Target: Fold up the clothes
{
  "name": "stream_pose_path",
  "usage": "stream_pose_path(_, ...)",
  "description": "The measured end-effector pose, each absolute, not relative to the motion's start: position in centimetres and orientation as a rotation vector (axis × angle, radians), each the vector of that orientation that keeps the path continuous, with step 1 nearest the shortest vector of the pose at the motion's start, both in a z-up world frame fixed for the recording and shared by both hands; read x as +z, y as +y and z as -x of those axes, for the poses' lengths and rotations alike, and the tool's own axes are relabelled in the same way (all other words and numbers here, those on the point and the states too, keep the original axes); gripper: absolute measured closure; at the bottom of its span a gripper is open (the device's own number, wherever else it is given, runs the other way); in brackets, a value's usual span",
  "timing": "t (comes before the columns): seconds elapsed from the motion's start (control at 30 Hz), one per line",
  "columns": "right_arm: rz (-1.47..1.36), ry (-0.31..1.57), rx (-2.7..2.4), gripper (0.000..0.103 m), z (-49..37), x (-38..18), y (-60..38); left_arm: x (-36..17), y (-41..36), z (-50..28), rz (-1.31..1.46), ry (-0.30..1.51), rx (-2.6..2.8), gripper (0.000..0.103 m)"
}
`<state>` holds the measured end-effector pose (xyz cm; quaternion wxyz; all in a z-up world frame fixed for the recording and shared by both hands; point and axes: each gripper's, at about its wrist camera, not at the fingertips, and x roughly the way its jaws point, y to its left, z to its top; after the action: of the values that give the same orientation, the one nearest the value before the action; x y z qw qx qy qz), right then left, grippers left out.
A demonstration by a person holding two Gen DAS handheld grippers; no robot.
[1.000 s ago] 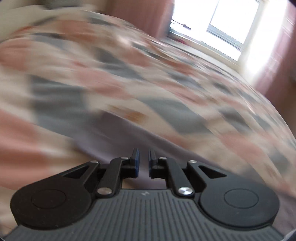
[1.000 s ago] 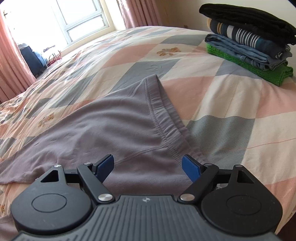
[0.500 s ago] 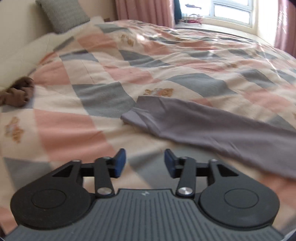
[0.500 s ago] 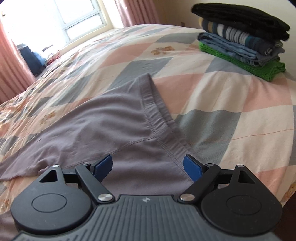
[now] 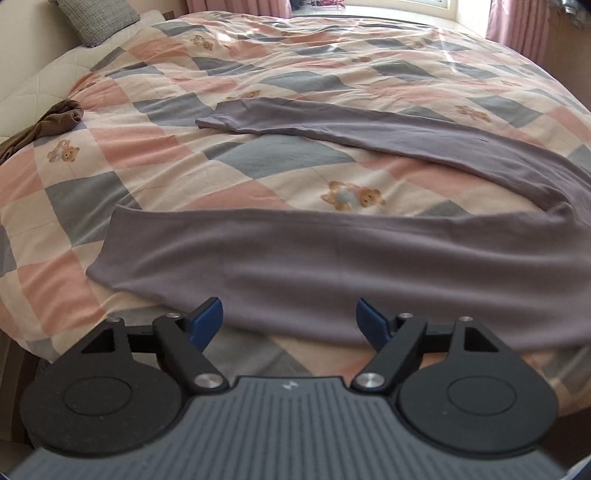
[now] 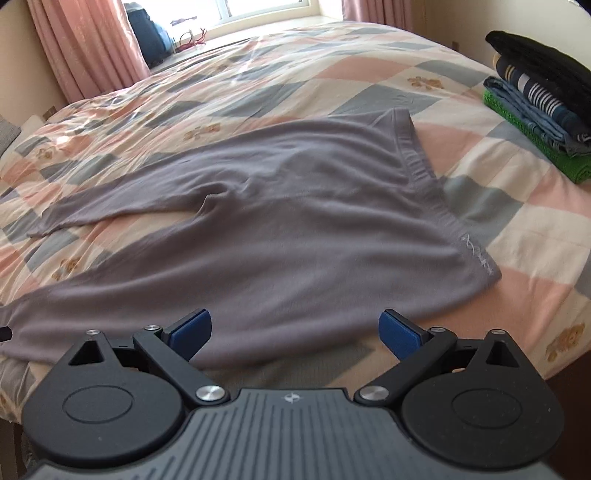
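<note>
A pair of grey-purple long pants lies spread flat on the checkered bed, its two legs pointing left in the left wrist view. The right wrist view shows the pants with the waistband at the right. My left gripper is open and empty, hovering at the near bed edge over the near leg. My right gripper is open and empty, above the near edge of the pants close to the waist.
A stack of folded clothes sits at the right side of the bed. A brown garment lies crumpled at the far left. A grey pillow is at the head. Pink curtains and a window stand beyond the bed.
My left gripper went from shut to wide open and pulled back to the near bed edge. My right gripper drew back and turned left, staying open.
</note>
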<state>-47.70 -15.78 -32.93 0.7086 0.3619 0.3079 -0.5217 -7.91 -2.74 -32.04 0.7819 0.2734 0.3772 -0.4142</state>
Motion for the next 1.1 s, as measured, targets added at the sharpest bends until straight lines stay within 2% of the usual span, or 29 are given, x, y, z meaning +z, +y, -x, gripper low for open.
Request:
stream_pose_path(0.47,-0.708,0.693,-1.145,0.002,50.1,-29.5,-10.9,-28.6,2.4,11.5,-0.615,0.704,-0.926,0.017)
stream_pose_path(0.67,-0.635,0.775,-1.114,0.002,50.2,-28.7,-11.0,-28.0,2.8,11.7,-0.655,0.697,-0.937,0.015)
stream_pose_path(1.1,-0.641,0.787,-1.107,0.002,51.9,-28.0,-11.5,-29.0,1.2,14.5,-0.721,0.702,-1.040,0.014)
